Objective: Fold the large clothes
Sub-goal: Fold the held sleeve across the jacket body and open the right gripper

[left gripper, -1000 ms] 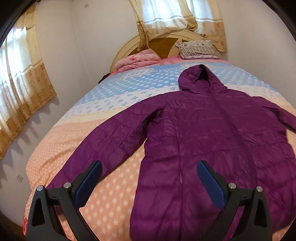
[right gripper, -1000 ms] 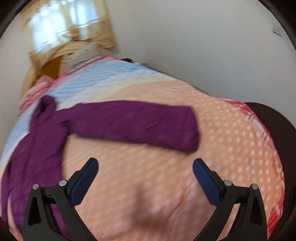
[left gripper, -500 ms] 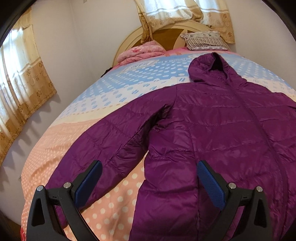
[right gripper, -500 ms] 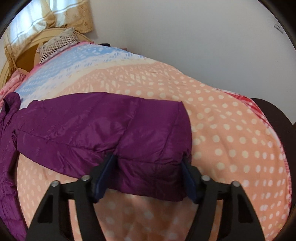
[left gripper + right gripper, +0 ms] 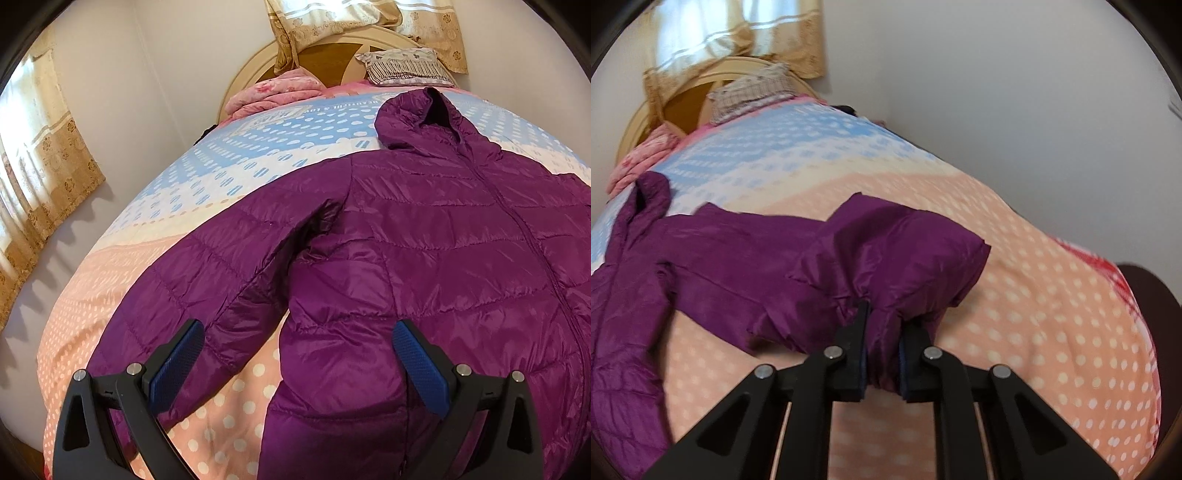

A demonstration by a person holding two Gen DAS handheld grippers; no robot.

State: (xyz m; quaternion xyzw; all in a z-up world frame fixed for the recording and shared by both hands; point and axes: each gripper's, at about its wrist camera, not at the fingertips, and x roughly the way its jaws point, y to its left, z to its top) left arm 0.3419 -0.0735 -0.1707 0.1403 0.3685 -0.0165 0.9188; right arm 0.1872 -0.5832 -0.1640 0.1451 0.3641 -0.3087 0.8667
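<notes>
Jaws clenched on a bunched fold of sleeve, the right gripper lifts the cuff end of a purple hooded puffer jacket off the bed — a hold that looks meant to swing the sleeve inward across the body as the first fold. The left gripper hovers with its jaws released and spread wide, empty, over the gap between the other sleeve and the jacket's side, seemingly ready to take that sleeve in turn. The jacket lies front up along the middle of the bed, hood toward the headboard, where a pillow and a pink folded quilt sit. Much stays out of reach: the hem is cut off at the bottom of the left wrist view, the right wrist view is blurred — and the cuff itself is buried between the jaws.
</notes>
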